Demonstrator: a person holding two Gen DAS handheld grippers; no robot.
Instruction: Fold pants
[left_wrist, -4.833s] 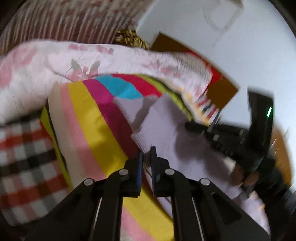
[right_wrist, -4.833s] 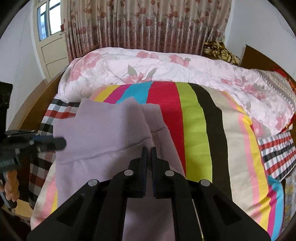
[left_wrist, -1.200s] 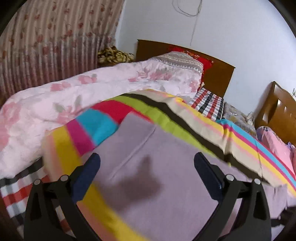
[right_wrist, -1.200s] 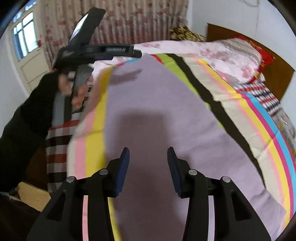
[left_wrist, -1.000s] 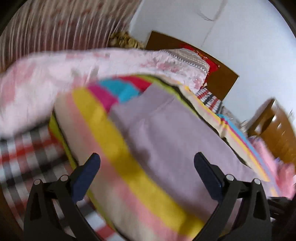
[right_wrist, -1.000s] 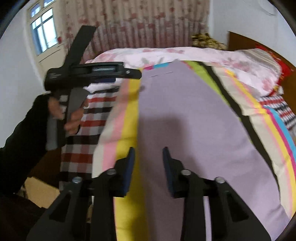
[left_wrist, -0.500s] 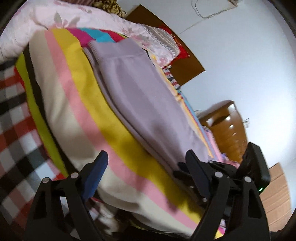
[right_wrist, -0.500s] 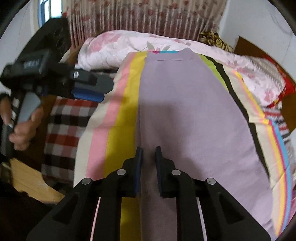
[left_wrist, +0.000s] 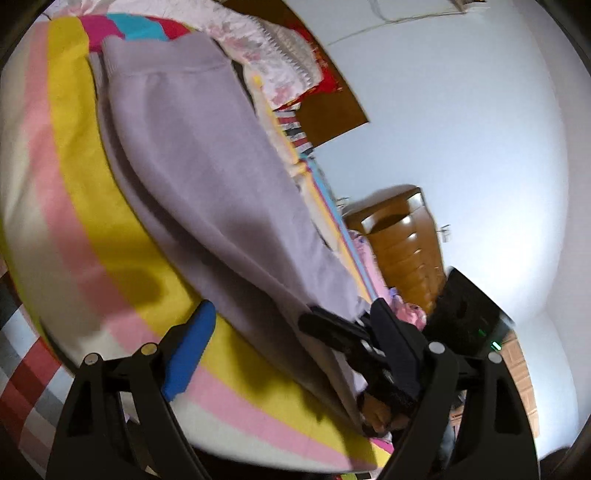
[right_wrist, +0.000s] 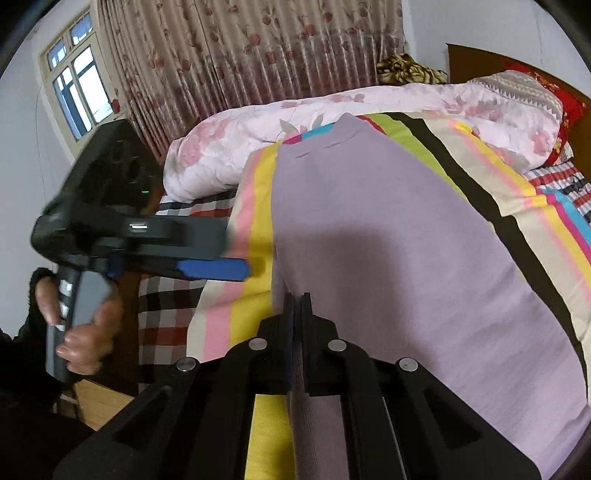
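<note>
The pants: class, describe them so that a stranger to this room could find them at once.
Start at the bed with the striped blanket. The pants lie flat along its stripes, the right hand-held gripper shut on their near edge. They alone are plain lilac among stripes, checks and florals.

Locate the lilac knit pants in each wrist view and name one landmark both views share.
Left wrist view: the lilac knit pants run diagonally from upper left to lower right, ending by the right gripper.
Right wrist view: the pants fill the centre and right; the right gripper is shut on their near left edge.
Shared landmark: the rainbow-striped blanket beneath them.
</note>
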